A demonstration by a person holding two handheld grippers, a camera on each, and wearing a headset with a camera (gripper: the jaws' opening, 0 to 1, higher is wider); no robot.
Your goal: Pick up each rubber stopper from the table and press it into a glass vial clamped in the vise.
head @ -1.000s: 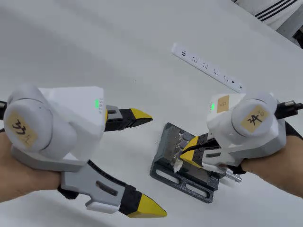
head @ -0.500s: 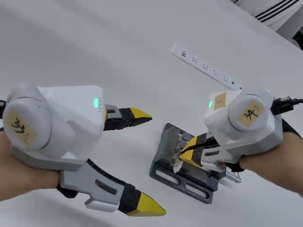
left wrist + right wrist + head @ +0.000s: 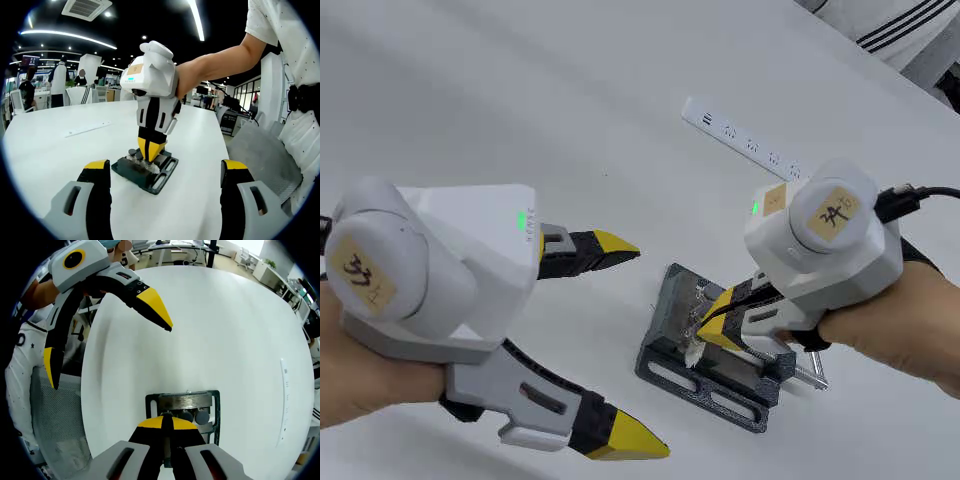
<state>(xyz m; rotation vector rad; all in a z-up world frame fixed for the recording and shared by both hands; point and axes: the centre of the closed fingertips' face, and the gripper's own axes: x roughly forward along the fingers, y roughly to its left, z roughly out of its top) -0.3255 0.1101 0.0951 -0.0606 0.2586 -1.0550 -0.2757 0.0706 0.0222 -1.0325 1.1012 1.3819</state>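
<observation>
The right gripper (image 3: pixel 165 422) had its yellow-tipped jaws pressed together, leaving no more than a thin dark line between them. The tips came down on the row of glass vials (image 3: pixel 136 154) clamped in the vise (image 3: pixel 182 400). Whether a rubber stopper sat between the tips could not be told, as the jaws hid that spot. In the right gripper view, two round grey stoppers (image 3: pixel 202 416) showed just beside the tips, inside the vise opening and seemingly seated in the mouths of vials. In the left gripper view the vials stood upright between the vise's jaw bars with dark tops, and the right gripper stood nearly straight above them. The left gripper (image 3: pixel 652 348) had its jaws spread wide and held nothing. It hovered apart from the vise on the side away from the right gripper, one tip reaching toward the vise's far end and the other toward its near end. The vise rested flat on the white table (image 3: pixel 520 100). A white power strip (image 3: pixel 750 143) lay on the table well beyond the vise. A person's hand (image 3: pixel 890 325) gripped the right gripper above the vise.
</observation>
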